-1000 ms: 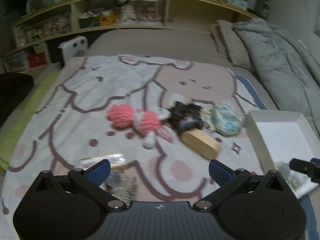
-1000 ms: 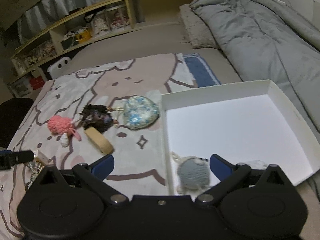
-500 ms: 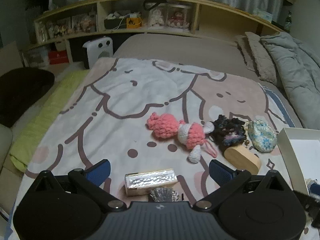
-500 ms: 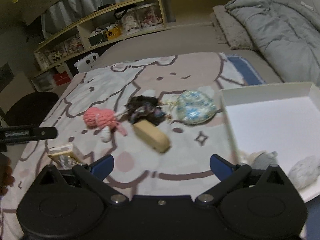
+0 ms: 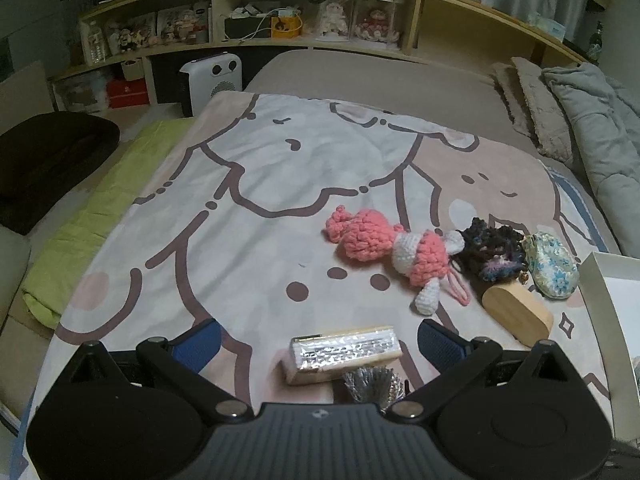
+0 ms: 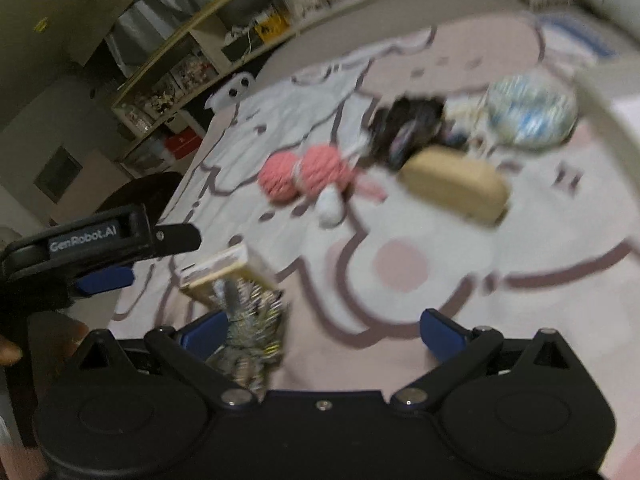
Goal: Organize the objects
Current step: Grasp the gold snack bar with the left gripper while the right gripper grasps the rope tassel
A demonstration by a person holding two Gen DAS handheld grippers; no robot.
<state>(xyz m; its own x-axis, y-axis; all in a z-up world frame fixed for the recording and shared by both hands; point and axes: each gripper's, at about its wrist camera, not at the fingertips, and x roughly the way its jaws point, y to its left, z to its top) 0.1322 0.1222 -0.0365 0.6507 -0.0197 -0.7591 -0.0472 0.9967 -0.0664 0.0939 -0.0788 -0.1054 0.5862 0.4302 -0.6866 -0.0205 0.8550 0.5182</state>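
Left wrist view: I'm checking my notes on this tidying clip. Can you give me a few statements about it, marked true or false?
1. The left gripper is open. True.
2. The silver box lies between that gripper's fingers. True.
3. The pink toy sits inside the white tray. False: it lies on the blanket, left of the tray.
4. The wooden case is left of the pink toy. False: it lies to the toy's right, nearer the tray.
5. The floral pouch lies next to the dark yarn piece. True.
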